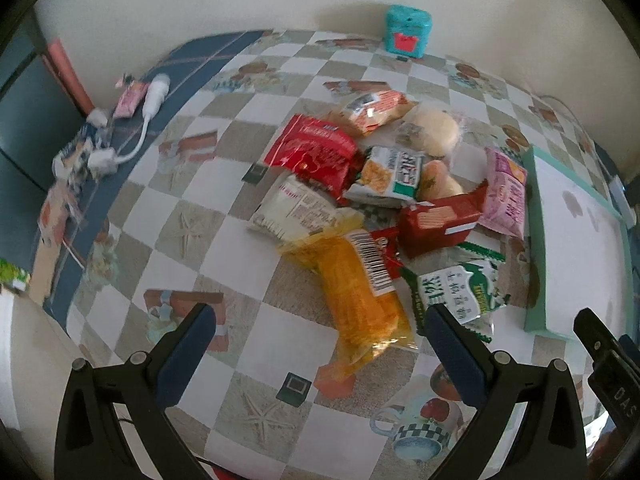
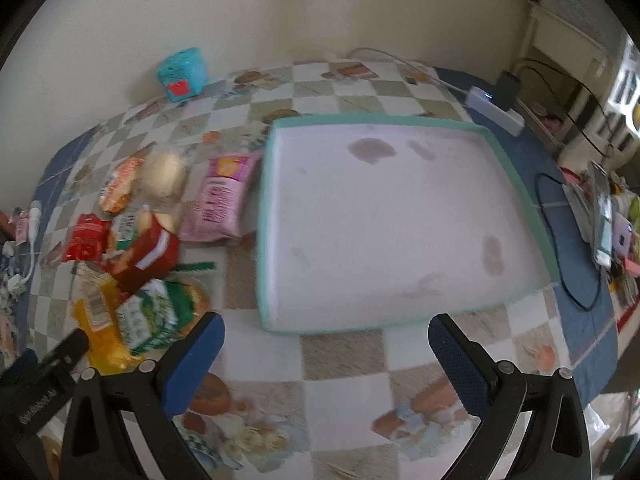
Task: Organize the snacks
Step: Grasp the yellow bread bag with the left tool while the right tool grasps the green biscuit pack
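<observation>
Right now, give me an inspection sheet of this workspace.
Surface: checkered tablecloth on a table.
Job's things: snack pile beside the tray; no snacks in the tray, its liner stained.
Clutter: teal box by the wall; phone at the right edge.
Grippers: left gripper open, holding nothing; right gripper open, holding nothing.
Cables: white adapter cable; black cable; power strip.
Surroundings: cream wall.

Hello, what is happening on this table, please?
A person holds two grippers above a table to organize snacks. Both the left gripper and the right gripper are open and hold nothing. The snack pile lies loose beside a tray, which has no snack in it yet.
</observation>
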A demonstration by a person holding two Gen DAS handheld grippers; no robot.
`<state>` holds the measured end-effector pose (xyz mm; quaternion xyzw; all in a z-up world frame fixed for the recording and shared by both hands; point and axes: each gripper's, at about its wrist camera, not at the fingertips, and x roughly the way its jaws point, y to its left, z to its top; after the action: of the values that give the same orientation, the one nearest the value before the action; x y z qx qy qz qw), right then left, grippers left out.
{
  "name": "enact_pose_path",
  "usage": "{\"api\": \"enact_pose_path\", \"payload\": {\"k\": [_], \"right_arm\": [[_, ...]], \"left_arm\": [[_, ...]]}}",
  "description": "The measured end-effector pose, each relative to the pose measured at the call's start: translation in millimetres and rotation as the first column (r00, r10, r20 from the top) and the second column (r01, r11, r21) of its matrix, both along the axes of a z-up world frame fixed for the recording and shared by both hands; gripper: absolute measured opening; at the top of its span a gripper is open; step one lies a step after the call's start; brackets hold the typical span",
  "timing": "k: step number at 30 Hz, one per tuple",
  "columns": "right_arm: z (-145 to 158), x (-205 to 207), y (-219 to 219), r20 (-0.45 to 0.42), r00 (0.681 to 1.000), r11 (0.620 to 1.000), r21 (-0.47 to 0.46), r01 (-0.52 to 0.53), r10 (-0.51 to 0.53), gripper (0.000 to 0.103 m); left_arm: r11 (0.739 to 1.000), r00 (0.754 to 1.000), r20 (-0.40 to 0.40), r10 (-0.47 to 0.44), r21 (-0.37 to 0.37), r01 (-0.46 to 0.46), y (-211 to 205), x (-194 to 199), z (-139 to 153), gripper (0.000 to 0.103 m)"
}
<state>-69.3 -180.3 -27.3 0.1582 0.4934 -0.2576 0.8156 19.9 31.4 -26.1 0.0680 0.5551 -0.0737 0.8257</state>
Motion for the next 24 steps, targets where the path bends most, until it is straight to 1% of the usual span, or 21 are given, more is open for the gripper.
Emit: {"api": "enact_pose_path", "payload": {"k": [2,4,8,11,13,15,16,17,18,19,24], "right_arm": [[-3.5,10.8,4.6,0.005,0.999,0.998,0.057,-0.036,0.035,0.103],[-6.9,21.0,6.7,0.006,0.999,0.994,0.104,-0.045,0.044,0.103],[-12.1,38.5,15.4,0.004,0.998,0.989,0.131,-0.070,0.070,0.103],[-14.5,52.3,25.8,0.015,0.993,0.981,0.158,-0.115,0.114,0.103],[-15.2,59.2,30.6,0.010,0.992,0.980,0.153,-0.129,0.129,0.103],[-16.8,64.8,35.1,0.003,0.990,0.980,0.139,-0.140,0.141,0.103],[-17.5,67.0,36.3,0.000,0.989,0.980,0.138,-0.145,0.146,0.103],[-18.7,68.9,37.7,-0.001,0.989,0.979,0.139,-0.149,0.151,0.103],[-19.3,70.2,38.1,-0.003,0.988,0.978,0.142,-0.152,0.153,0.103],[-19.8,71.2,38.6,-0.005,0.988,0.978,0.144,-0.154,0.157,0.103],[-22.5,72.5,36.3,-0.013,0.987,0.975,0.160,-0.154,0.158,0.103]], "left_arm": [[1.000,0.999,-0.026,0.022,-0.010,-0.023,5.1,4.0,-5.5,0.103],[0.999,0.998,-0.058,0.037,-0.022,-0.039,8.9,8.2,-12.3,0.103],[0.997,0.992,-0.115,0.048,-0.055,-0.055,13.7,16.4,-26.3,0.103],[0.996,0.990,-0.133,0.037,-0.073,-0.047,11.7,19.5,-32.0,0.101],[0.997,0.991,-0.135,0.020,-0.077,-0.030,7.1,21.2,-34.3,0.097],[0.997,0.990,-0.140,0.005,-0.079,-0.016,3.2,23.5,-37.0,0.088],[0.996,0.990,-0.144,0.000,-0.085,-0.012,0.9,25.5,-38.5,0.087],[0.996,0.989,-0.148,-0.004,-0.093,-0.010,-0.2,26.5,-39.6,0.084],[0.994,0.988,-0.152,-0.010,-0.105,-0.006,-1.4,27.4,-40.4,0.078],[0.993,0.988,-0.155,-0.017,-0.120,-0.002,-1.8,28.8,-41.1,0.075],[0.984,0.986,-0.164,-0.024,-0.176,-0.006,-5.4,31.3,-42.7,0.055]]}}
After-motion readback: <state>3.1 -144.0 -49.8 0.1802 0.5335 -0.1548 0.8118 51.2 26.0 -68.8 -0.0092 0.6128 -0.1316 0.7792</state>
